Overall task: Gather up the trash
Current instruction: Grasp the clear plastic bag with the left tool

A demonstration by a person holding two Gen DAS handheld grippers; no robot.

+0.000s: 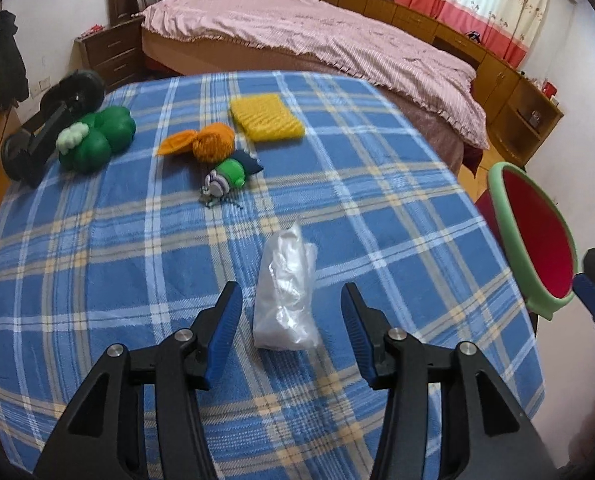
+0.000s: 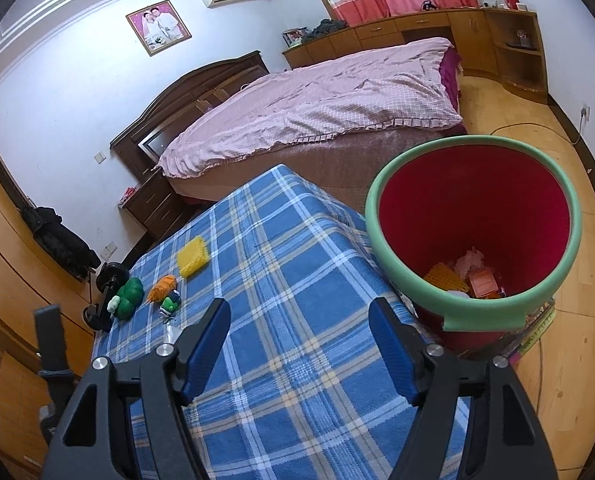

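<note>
A crumpled clear plastic bag [image 1: 285, 288] lies on the blue plaid table [image 1: 97, 264], right between the open fingers of my left gripper [image 1: 291, 300], which hovers just over it. A red bin with a green rim [image 2: 473, 216] stands off the table's right edge and holds several scraps; it also shows at the right in the left wrist view [image 1: 537, 240]. My right gripper [image 2: 299, 316] is open and empty above the table [image 2: 281, 344], left of the bin.
On the table's far part lie a yellow sponge [image 1: 267, 117], an orange knitted toy [image 1: 205, 142], a small green toy [image 1: 225, 179] and a green plush [image 1: 95, 140]. A black dumbbell [image 1: 49, 124] sits at the left edge. A bed [image 1: 317, 36] stands behind.
</note>
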